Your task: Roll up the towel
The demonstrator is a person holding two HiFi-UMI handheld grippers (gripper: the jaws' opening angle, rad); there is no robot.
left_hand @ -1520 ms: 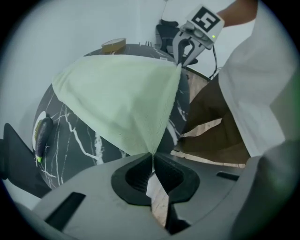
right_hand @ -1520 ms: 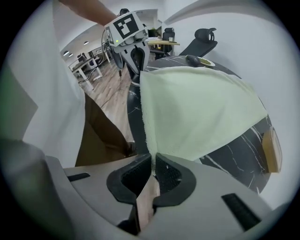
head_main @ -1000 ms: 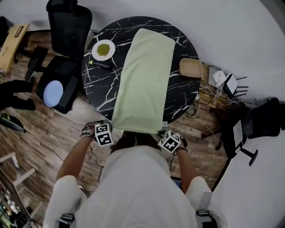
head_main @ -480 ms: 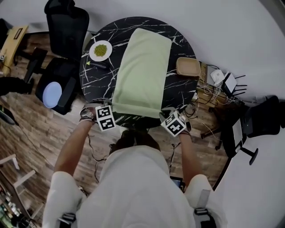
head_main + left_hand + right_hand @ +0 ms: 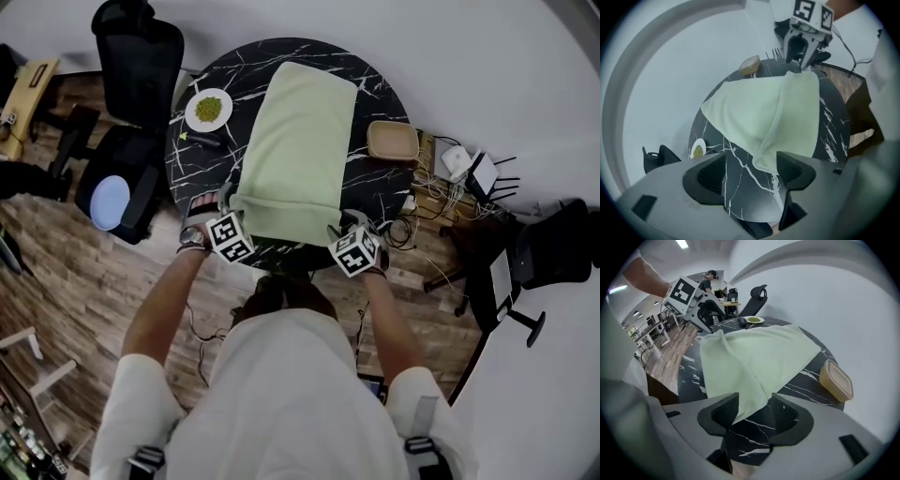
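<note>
Left hand-held gripper [image 5: 752, 165] is released, jaws wide apart and just opened, with the near-left corner of the towel [image 5: 295, 141] lying loose between them by the right jaw, pads not pressing. Right hand-held gripper [image 5: 754, 408] is the same: jaws just opened, not clamped, near-right corner slack between them and resting against the left jaw. A second ago both were clenched on those corners and the near end of the towel hung off the table [image 5: 375, 192] edge toward the person. Now that end is up on the table, turned over onto the rest as a puffy first fold. The remaining length lies flat, running away across the middle of the table. So likely only the first turn is laid and let go; next is probably a re-grip on the fold and rolling away. Beyond: plate [image 5: 208, 109] of green food far left, tan box [image 5: 393, 141] far right, both clear of the towel.
</note>
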